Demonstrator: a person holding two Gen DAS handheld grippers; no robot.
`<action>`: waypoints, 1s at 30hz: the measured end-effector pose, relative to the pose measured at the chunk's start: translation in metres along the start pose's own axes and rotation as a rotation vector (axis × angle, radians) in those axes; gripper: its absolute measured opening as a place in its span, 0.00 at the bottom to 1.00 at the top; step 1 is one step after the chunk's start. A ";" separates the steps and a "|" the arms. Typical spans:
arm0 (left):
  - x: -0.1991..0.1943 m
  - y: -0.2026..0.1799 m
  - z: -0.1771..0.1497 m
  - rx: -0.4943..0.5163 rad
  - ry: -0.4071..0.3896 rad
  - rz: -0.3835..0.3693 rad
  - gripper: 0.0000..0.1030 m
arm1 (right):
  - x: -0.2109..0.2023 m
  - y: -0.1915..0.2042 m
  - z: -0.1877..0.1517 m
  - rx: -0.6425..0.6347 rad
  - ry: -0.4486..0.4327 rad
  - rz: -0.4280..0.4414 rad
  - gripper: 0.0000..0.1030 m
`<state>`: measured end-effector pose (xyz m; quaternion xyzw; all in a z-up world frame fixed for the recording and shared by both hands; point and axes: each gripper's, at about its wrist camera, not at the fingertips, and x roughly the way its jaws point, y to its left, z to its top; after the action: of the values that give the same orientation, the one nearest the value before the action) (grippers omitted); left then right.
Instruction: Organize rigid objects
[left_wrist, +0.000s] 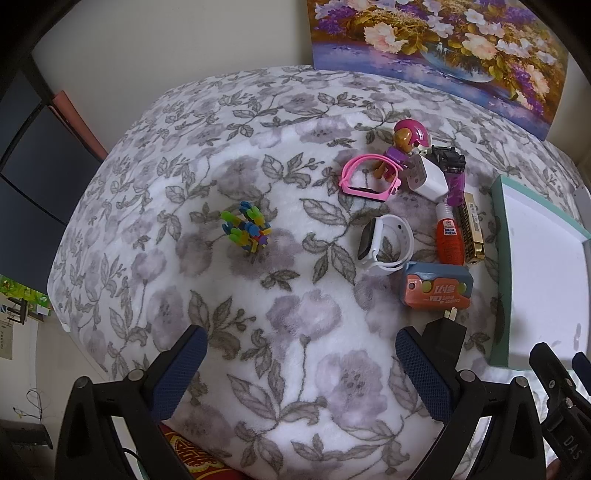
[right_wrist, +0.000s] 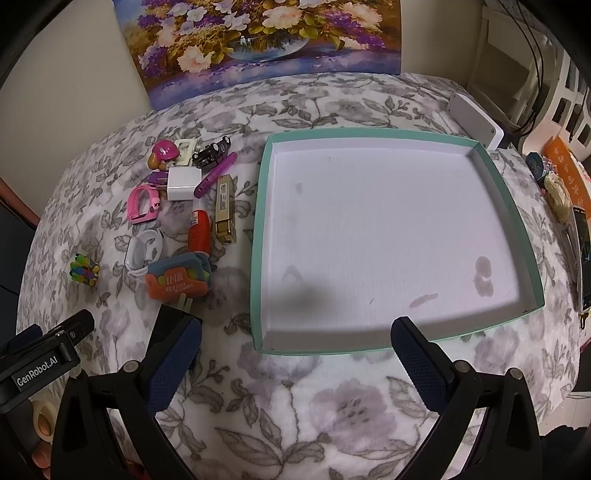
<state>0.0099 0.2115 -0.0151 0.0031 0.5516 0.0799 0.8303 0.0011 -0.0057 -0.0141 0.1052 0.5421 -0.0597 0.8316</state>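
A shallow teal-rimmed tray (right_wrist: 495, 192) (left_wrist: 503, 236) with a white floor lies bare on the floral blanket. To its left sits a cluster: pink-helmet toy figure (left_wrist: 406, 138) (right_wrist: 164, 153), pink watch band (left_wrist: 369, 177) (right_wrist: 142, 205), white charger cube (left_wrist: 428, 177) (right_wrist: 183, 183), white smartwatch (left_wrist: 384, 240) (right_wrist: 142, 251), red glue bottle (left_wrist: 448, 240) (right_wrist: 199, 230), gold harmonica (left_wrist: 472, 225) (right_wrist: 225, 208), orange utility-knife pack (left_wrist: 437, 288) (right_wrist: 177, 282), black plug (left_wrist: 443, 339) (right_wrist: 173, 321). A colourful block toy (left_wrist: 247, 230) (right_wrist: 85, 273) lies apart. My left gripper (left_wrist: 301, 360) and right gripper (right_wrist: 295, 350) are open, holding nothing.
A flower painting (right_wrist: 258, 40) leans on the wall behind. Right of the tray are a white box (right_wrist: 476, 118), a tape roll (right_wrist: 539, 166) and a phone (right_wrist: 583, 251). The blanket falls away at the left edge (left_wrist: 74, 258).
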 end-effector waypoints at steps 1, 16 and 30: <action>0.000 0.000 0.000 0.000 0.000 0.000 1.00 | 0.000 0.000 0.000 0.000 0.001 0.000 0.99; 0.000 0.000 0.000 -0.001 0.000 0.001 1.00 | 0.002 0.000 -0.001 -0.005 0.015 0.000 0.99; 0.001 0.001 0.000 0.000 0.001 0.003 1.00 | 0.004 0.000 -0.001 -0.008 0.023 0.001 0.99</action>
<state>0.0100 0.2121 -0.0161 0.0040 0.5519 0.0809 0.8300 0.0013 -0.0058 -0.0181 0.1026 0.5517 -0.0560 0.8258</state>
